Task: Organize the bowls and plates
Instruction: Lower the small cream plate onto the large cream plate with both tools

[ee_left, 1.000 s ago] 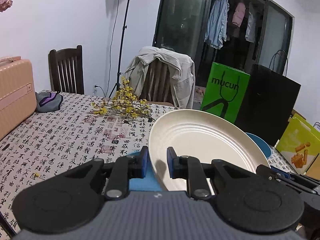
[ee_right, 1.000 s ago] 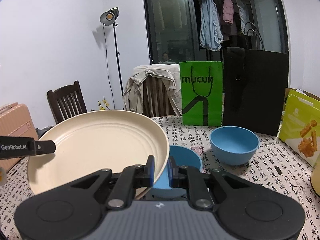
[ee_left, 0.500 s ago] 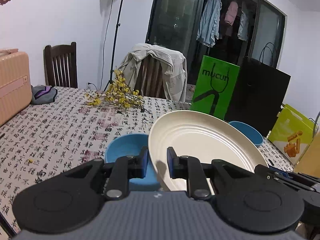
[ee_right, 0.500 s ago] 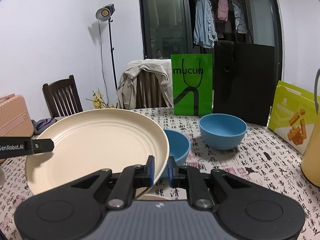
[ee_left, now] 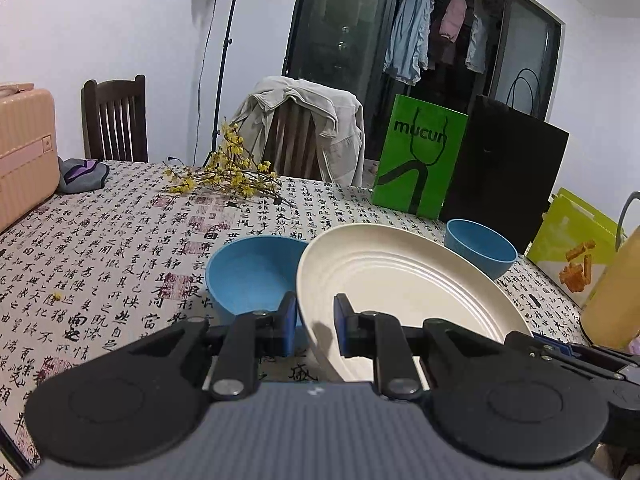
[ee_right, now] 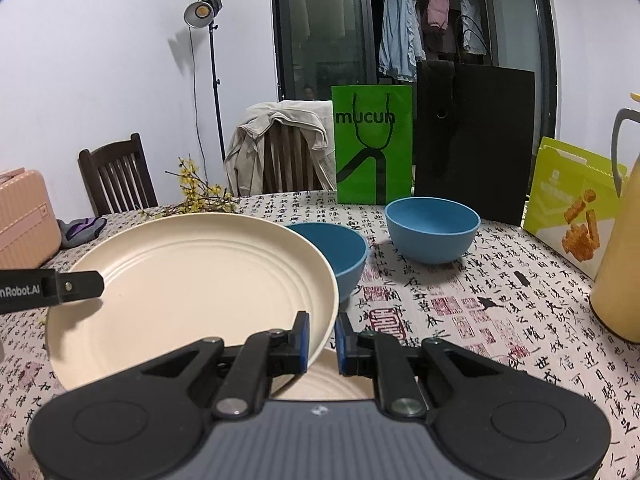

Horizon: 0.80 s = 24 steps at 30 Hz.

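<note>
Both tongs pinch one cream plate [ee_right: 192, 280] by opposite rims — left gripper [ee_left: 315, 322], right gripper [ee_right: 321, 338] — above the table [ee_right: 500, 308], beside a blue bowl [ee_left: 252, 272].

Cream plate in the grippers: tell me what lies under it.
In the right wrist view, the edge of a second cream plate shows under the held cream plate, near the right gripper. The rest is covered, as is the tablecloth below.
</note>
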Each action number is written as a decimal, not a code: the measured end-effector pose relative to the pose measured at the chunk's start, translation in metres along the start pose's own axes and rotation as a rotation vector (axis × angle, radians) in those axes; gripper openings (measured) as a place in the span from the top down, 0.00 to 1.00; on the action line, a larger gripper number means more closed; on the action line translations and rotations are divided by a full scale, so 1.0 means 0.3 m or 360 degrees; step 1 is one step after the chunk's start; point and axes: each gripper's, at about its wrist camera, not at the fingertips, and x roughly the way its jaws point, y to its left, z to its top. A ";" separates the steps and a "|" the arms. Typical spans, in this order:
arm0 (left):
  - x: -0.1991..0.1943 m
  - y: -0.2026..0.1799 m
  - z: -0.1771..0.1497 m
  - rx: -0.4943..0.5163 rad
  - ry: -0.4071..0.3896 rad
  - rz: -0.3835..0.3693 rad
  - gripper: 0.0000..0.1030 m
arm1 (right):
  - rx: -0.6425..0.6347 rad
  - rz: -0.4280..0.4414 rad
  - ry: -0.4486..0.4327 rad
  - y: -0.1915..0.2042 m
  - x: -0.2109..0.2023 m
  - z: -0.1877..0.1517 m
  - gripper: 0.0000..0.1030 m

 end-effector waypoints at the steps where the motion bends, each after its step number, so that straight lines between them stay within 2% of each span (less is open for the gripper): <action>1: -0.002 -0.001 -0.005 0.0002 -0.0001 0.0000 0.82 | -0.0001 -0.0001 0.0003 -0.001 -0.003 -0.005 0.87; 24: -0.003 -0.040 -0.091 0.0069 0.0056 -0.0028 0.82 | 0.0044 -0.0015 0.0076 -0.055 -0.033 -0.094 0.87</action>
